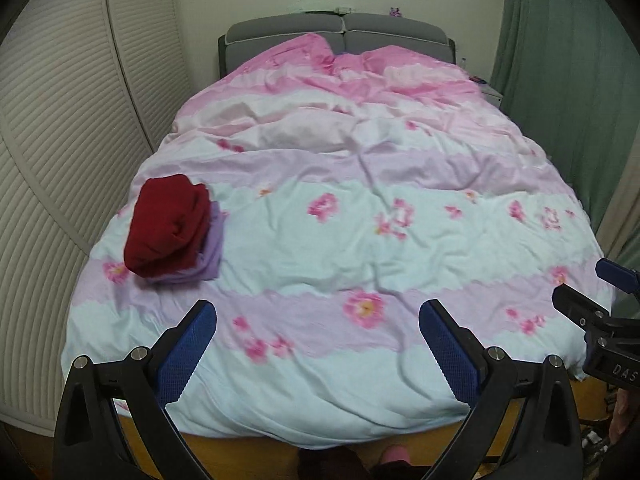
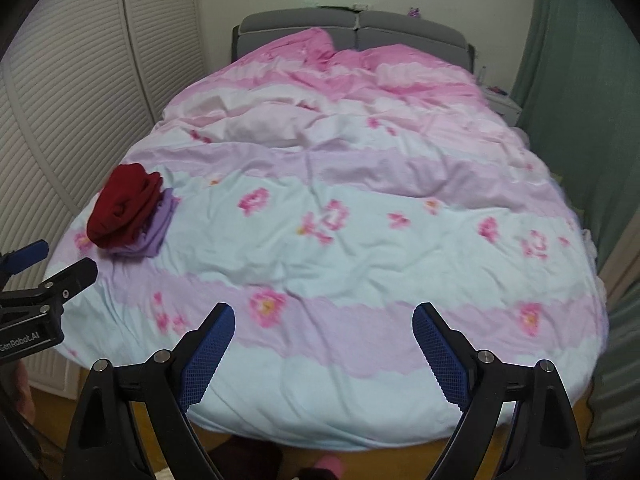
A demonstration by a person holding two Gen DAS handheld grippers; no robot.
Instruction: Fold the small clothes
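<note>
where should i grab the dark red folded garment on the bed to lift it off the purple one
Grip the dark red folded garment at its bunched right edge, where the layers overhang the folded lilac garment beneath. Come in from the right with the open left gripper, over the floral duvet; the layered folds there probably pinch together.

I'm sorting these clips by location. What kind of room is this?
A bedroom, most likely: a bed with a grey headboard, a floral duvet spread over it, and folded clothes stacked on top.

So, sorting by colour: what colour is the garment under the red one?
Lilac garment, clearest in the left wrist view.
</note>
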